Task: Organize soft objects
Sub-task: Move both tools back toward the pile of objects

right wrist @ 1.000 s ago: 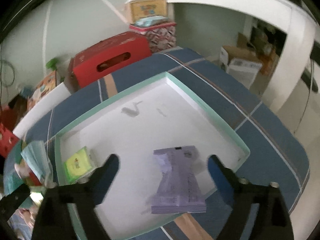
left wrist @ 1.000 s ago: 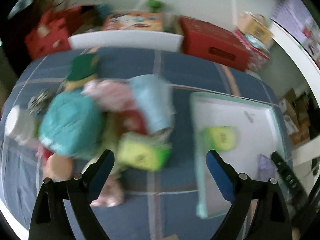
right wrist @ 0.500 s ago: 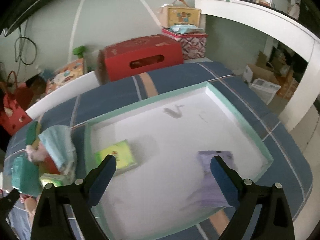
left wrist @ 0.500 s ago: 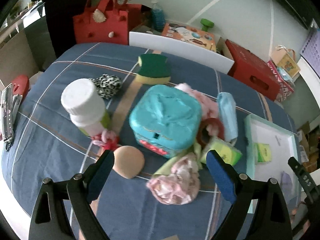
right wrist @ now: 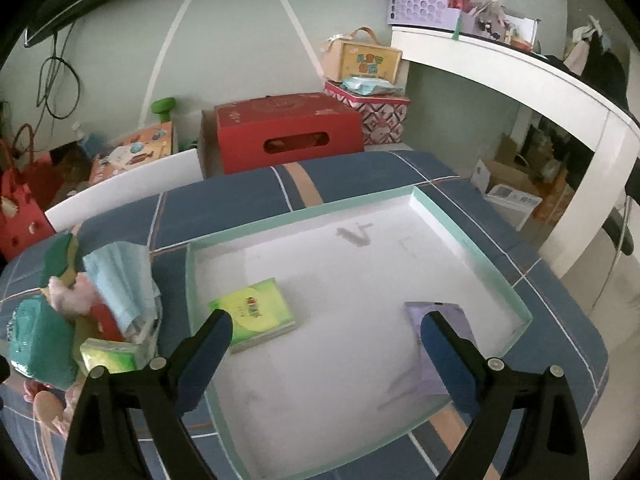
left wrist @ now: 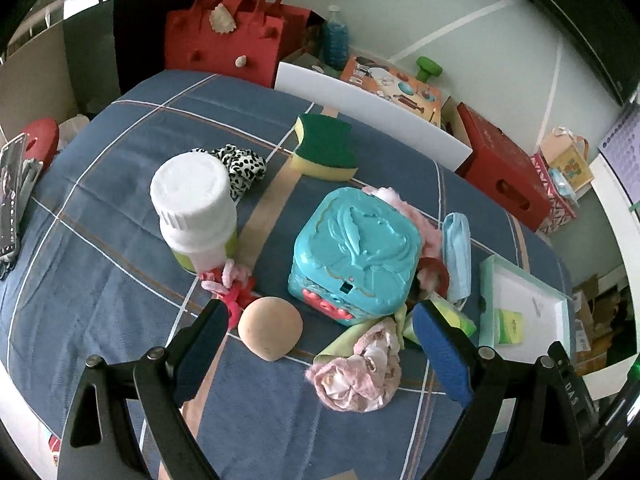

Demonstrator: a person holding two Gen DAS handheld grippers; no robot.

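My left gripper (left wrist: pixel 320 328) is open above the table's near side. Between its fingers lie a tan makeup sponge (left wrist: pixel 270 333) and a crumpled pink cloth (left wrist: pixel 357 372). Behind them stand a teal toy box (left wrist: pixel 354 248), a blue face mask (left wrist: pixel 456 248), a green-and-yellow sponge (left wrist: pixel 326 148) and a leopard scrunchie (left wrist: pixel 240 168). My right gripper (right wrist: pixel 326 340) is open over the mint-rimmed white tray (right wrist: pixel 360 204). Inside the tray lie a green tissue pack (right wrist: pixel 254 314) and a purple packet (right wrist: pixel 438 354), partly hidden by the right finger.
A white bottle (left wrist: pixel 194 212) stands left of the teal box, with a pink-red hair tie (left wrist: pixel 230 284) at its foot. A second green tissue pack (right wrist: pixel 108 356) lies left of the tray. Red boxes (right wrist: pixel 288 132) and a red bag (left wrist: pixel 224 36) sit behind the table.
My left gripper swung left from the tray's edge to the pile and drew nearer. My right gripper pulled back from the purple packet, so more of the tray shows.
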